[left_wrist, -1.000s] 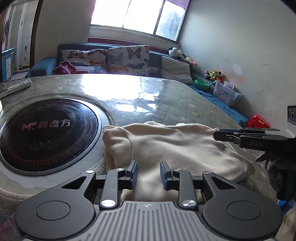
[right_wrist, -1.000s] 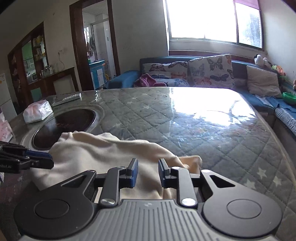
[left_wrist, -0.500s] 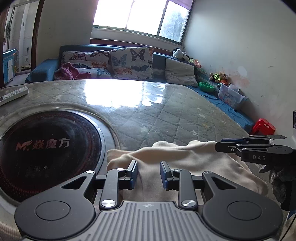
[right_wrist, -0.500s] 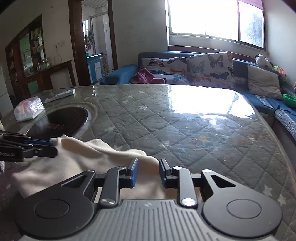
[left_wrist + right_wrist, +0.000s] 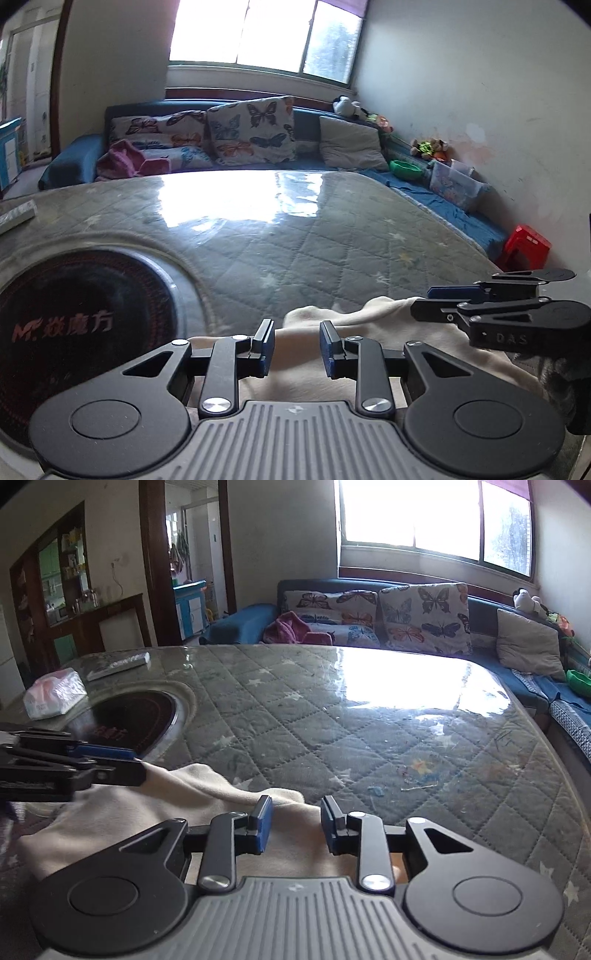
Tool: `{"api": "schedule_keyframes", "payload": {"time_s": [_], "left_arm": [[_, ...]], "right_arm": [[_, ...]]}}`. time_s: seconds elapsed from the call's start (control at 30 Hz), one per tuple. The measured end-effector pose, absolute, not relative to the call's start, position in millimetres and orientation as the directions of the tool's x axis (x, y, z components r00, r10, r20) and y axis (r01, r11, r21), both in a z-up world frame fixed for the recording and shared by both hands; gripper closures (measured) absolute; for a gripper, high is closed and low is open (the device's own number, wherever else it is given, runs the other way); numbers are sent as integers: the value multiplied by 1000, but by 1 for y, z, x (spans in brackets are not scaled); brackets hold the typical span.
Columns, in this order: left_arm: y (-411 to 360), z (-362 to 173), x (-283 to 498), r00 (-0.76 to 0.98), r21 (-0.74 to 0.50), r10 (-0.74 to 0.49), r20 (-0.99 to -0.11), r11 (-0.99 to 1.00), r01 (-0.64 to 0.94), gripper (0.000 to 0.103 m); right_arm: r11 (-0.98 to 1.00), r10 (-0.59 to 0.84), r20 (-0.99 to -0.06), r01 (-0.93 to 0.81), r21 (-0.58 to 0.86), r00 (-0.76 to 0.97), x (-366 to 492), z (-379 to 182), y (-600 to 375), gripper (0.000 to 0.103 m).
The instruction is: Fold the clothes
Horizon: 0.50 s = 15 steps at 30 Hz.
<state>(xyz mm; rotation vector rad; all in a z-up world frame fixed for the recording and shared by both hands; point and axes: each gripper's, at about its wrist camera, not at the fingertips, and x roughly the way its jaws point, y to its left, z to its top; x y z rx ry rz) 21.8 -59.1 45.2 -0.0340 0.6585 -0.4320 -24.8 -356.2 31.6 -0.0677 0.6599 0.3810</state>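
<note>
A cream garment [image 5: 369,332] lies bunched at the near edge of the quilted table [image 5: 295,240], right of the round black cooker plate [image 5: 81,314]. My left gripper [image 5: 297,328] is narrowly parted with cream cloth filling the gap. From the right wrist view the garment [image 5: 166,805] rises in a ridge to the left gripper [image 5: 125,762] at the left edge. My right gripper [image 5: 296,805] has its jaws opening, with cloth still between them. It appears side-on as the right gripper [image 5: 436,301], and the cloth reaches up to its tip.
A tissue pack [image 5: 53,698] and a remote [image 5: 118,664] lie beyond the cooker plate [image 5: 129,720]. A blue sofa with butterfly cushions [image 5: 258,136] runs behind the table [image 5: 369,738], and a red stool [image 5: 524,247] stands at the right.
Both grippers drew back toward the near edge and the garment came with them. Less of it now shows beyond the fingers, and more of the quilted top lies bare. The right jaws stand slightly wider.
</note>
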Motion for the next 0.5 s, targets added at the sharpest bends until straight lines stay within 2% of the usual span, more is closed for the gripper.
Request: {"api": "schedule_keyframes", "payload": {"time_s": [0.23, 0.37, 0.5], "left_arm": [[-74, 34, 30, 683, -152, -395, -614, 908, 390, 74], [-71, 32, 31, 684, -152, -392, -615, 910, 385, 74], [-70, 37, 24, 688, -155, -399, -606, 908, 390, 74]], "right_arm": [[889, 363, -586, -458, -15, 724, -78, 33, -359, 74], [889, 305, -607, -448, -95, 734, -100, 25, -363, 74], [910, 294, -586, -408, -69, 755, -118, 27, -377, 74]]}}
